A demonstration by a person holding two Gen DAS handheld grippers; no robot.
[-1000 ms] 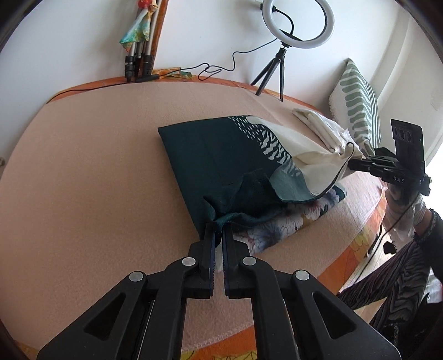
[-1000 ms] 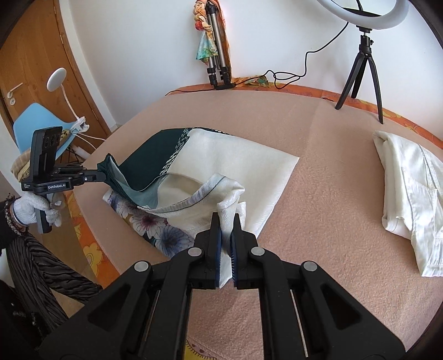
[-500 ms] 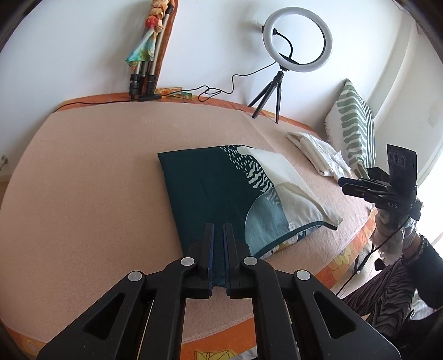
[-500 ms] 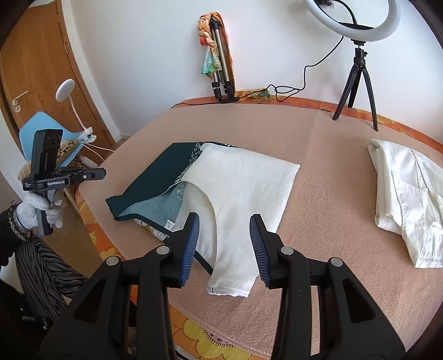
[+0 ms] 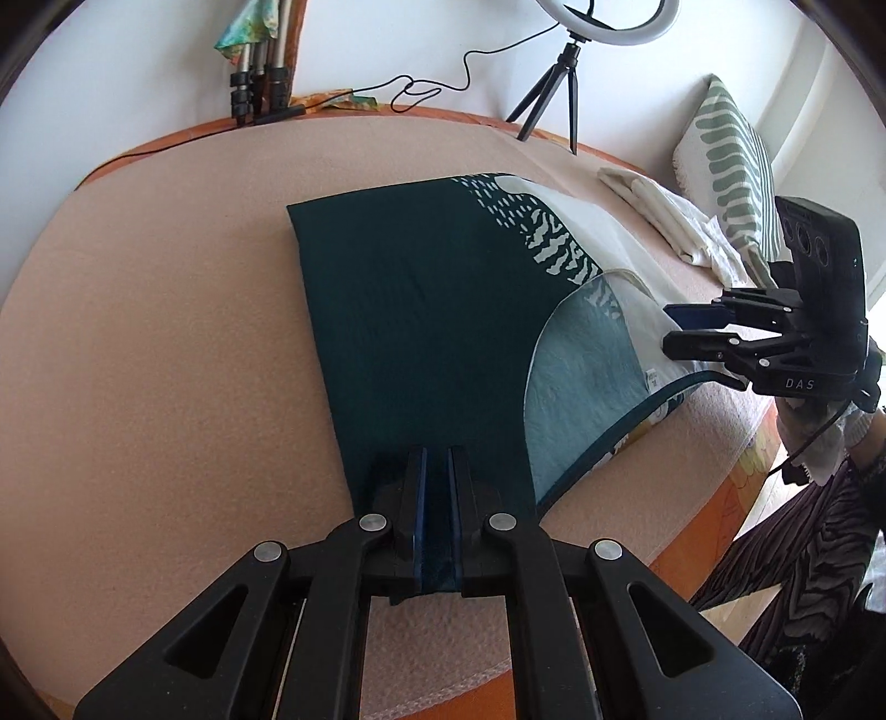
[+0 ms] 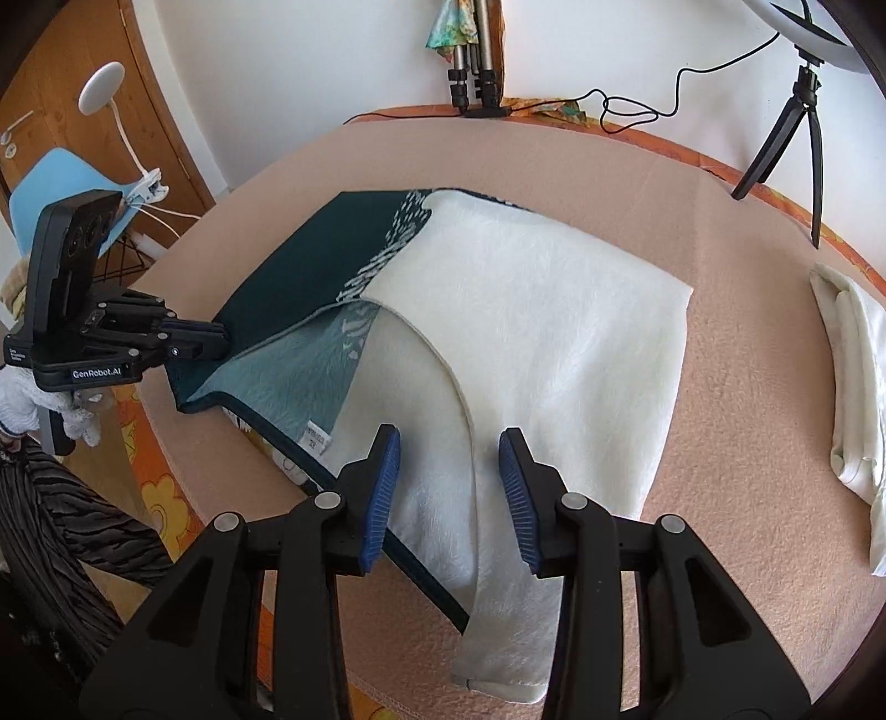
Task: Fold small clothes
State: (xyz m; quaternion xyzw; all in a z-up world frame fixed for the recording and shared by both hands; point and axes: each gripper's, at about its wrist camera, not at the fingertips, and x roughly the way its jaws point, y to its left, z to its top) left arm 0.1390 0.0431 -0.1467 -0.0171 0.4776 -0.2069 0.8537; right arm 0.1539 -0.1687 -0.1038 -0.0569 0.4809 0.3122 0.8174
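**Fold laid down, one corner not yet let go**

Jaws of the left gripper (image 5: 437, 509) are pinched shut on the dark green near edge of the garment (image 5: 421, 310), low against the peach blanket (image 5: 155, 354) that covers the bed. In the right wrist view, the right gripper (image 6: 448, 487) stands with its jaws parted; they have just been opening, and the cream half of the cloth lies between the blue pads (image 6: 382, 487) without being pressed by either.

Beyond the grippers the garment lies flat near the front edge of the bed, folded over itself, green on the left, cream on the right, with a curved hem crossing the middle and a paler teal lining showing beneath it. A floral layer peeks out under the near edge.

To finish this step well, I would judge that the left should release only with the edge resting on the blanket, then lift straight up so the pads do not drag the fold askew. The right should rise clear without snagging the cream flap.

Farther off, a folded white garment (image 6: 853, 376) lies well apart to the right, and a ring light (image 5: 609, 27) on a tripod stands at the back.
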